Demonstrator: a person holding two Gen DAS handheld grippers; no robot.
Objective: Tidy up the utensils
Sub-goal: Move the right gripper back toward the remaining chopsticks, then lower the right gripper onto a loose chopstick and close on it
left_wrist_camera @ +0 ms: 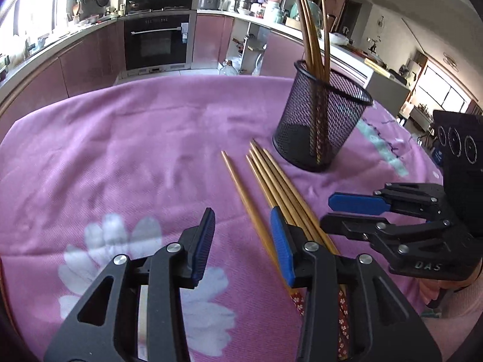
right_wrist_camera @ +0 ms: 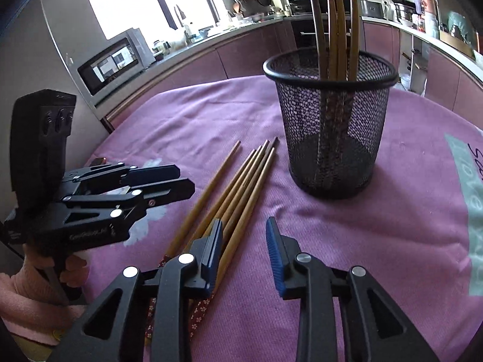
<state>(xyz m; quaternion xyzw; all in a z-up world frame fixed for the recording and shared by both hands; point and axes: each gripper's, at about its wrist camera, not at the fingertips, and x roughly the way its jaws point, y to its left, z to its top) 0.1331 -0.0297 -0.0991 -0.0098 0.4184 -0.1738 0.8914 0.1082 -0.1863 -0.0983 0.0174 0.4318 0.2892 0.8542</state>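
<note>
Jaws: both parted, empty | chopsticks point(left_wrist_camera: 273, 187) on cloth just ahead, beside holder point(left_wrist_camera: 320, 114)

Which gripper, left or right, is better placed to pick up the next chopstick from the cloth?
Probably the left. The single chopstick lies apart from the bundle, just ahead of the open left gripper. The right gripper, also open, sits beside the bundle, where one stick is harder to isolate.

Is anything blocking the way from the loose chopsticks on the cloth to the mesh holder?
Nothing visible. The loose chopsticks lie on bare pink cloth, tips toward the mesh holder, whose open top already holds a few chopsticks yet has room.
</note>
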